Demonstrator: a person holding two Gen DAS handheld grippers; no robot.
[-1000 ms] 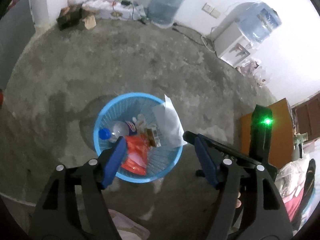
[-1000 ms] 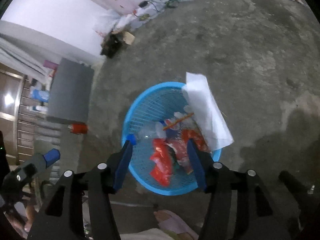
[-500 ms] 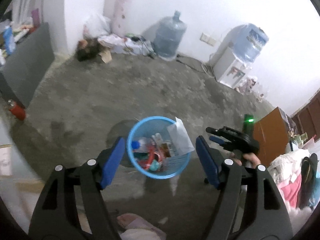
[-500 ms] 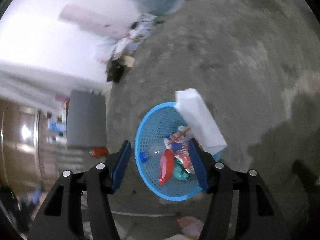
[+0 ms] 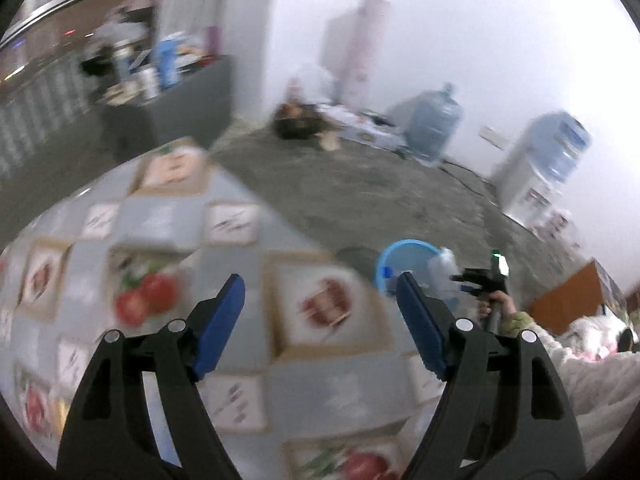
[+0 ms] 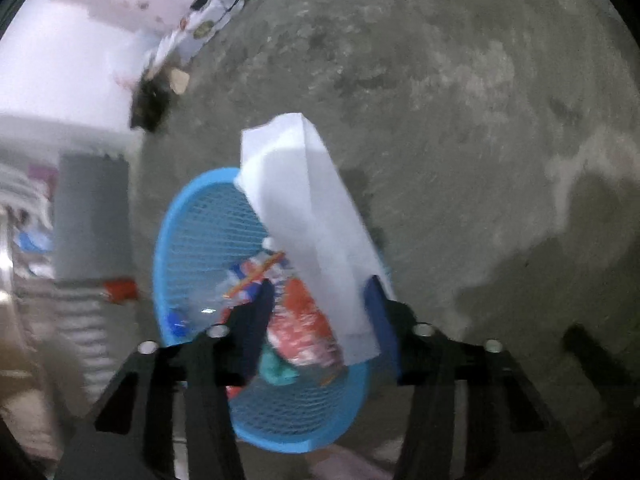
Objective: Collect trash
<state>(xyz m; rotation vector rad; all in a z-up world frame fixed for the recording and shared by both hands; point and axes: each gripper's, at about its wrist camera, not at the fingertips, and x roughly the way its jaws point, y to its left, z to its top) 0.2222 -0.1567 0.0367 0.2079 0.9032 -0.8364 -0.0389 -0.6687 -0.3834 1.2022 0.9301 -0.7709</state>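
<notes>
Left side first: the left gripper (image 5: 320, 292) is spread wide with nothing between its blue pads, hovering over a surface covered in a patterned grey cloth with tomato pictures (image 5: 160, 240). No trash shows on that blurry cloth. The round blue plastic mesh basket (image 5: 394, 254) sits on the floor at about 1 o'clock from it, well apart.

Over on the right, the right gripper (image 6: 320, 300) is right above that basket, also spread and holding nothing. A folded white paper sheet (image 6: 308, 216) leans on the rim, long axis running 11 to 5 o'clock, its low end just beside the right pad. Red wrappers (image 6: 300, 320) and a clear bottle (image 6: 200, 308) are already inside. So the right hand is way nearer, I'd guess.
</notes>
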